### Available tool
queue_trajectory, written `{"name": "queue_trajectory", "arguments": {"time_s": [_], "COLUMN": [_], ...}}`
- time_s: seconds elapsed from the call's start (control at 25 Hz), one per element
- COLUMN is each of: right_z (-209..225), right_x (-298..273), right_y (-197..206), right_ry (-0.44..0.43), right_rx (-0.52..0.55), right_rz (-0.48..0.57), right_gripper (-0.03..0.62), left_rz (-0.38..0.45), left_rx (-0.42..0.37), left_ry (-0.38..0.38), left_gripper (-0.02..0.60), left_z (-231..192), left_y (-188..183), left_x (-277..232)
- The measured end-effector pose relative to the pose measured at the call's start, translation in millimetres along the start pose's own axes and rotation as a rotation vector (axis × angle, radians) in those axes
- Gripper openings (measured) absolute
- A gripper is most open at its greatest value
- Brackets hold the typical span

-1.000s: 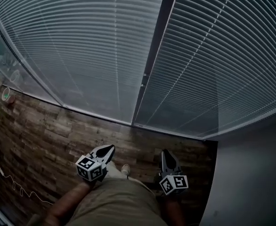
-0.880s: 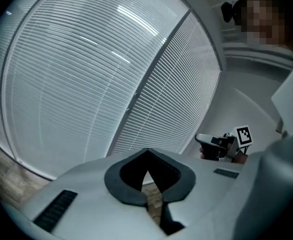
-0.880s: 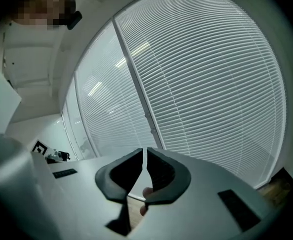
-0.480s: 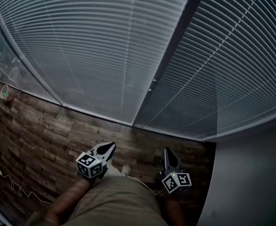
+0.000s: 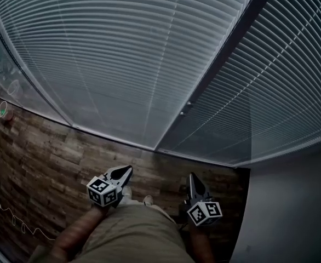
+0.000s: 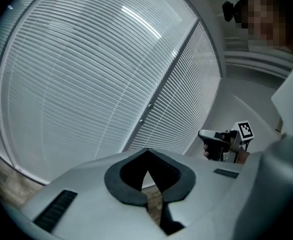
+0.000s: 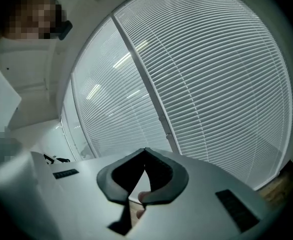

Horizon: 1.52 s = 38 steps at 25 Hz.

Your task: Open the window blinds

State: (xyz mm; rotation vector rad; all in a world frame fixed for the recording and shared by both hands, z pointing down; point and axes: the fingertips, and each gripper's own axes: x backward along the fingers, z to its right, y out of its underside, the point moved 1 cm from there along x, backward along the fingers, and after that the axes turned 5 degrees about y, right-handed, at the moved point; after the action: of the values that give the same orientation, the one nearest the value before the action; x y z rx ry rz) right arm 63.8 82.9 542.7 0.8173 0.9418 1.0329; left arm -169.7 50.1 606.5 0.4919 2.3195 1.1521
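Note:
Closed slatted blinds cover two window panels, the left panel and the right panel, split by a dark mullion with a small latch. My left gripper is held low over the floor, well short of the blinds, and its jaws meet at the tips with nothing between them. My right gripper is held beside it and also points at the window. Its jaws have just been closing and now stand shut and empty. No cord or wand shows clearly.
Wood plank floor runs up to the window's base. A grey wall closes the right side. A thin white cable lies on the floor at the left, and a small ring-shaped object sits by the far-left window edge.
In the head view the mullion has swung further right and the blinds fill more of the frame. Both grippers keep nearly the same place in front of the person's legs.

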Motion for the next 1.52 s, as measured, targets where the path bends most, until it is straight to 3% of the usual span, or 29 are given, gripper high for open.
{"name": "queue_trajectory", "arguments": {"time_s": [0.32, 0.88, 1.52], "right_z": [-30, -37, -3], "right_x": [-19, -32, -58], "right_y": [14, 45, 11], "right_ry": [-0.065, -0.065, -0.126], "right_rx": [-0.031, -0.072, 0.018], "right_rz": [-0.007, -0.033, -0.139], "right_gripper": [0.008, 0.008, 0.008], "left_rz": [0.004, -0.005, 0.037], "left_rx": [-0.023, -0.004, 0.053], "left_ry": [0.026, 0.008, -0.075], "left_gripper": [0.012, 0.012, 0.012], "left_z": [-37, -72, -46], "left_y": [-8, 12, -1], "left_x": [14, 38, 5]}}
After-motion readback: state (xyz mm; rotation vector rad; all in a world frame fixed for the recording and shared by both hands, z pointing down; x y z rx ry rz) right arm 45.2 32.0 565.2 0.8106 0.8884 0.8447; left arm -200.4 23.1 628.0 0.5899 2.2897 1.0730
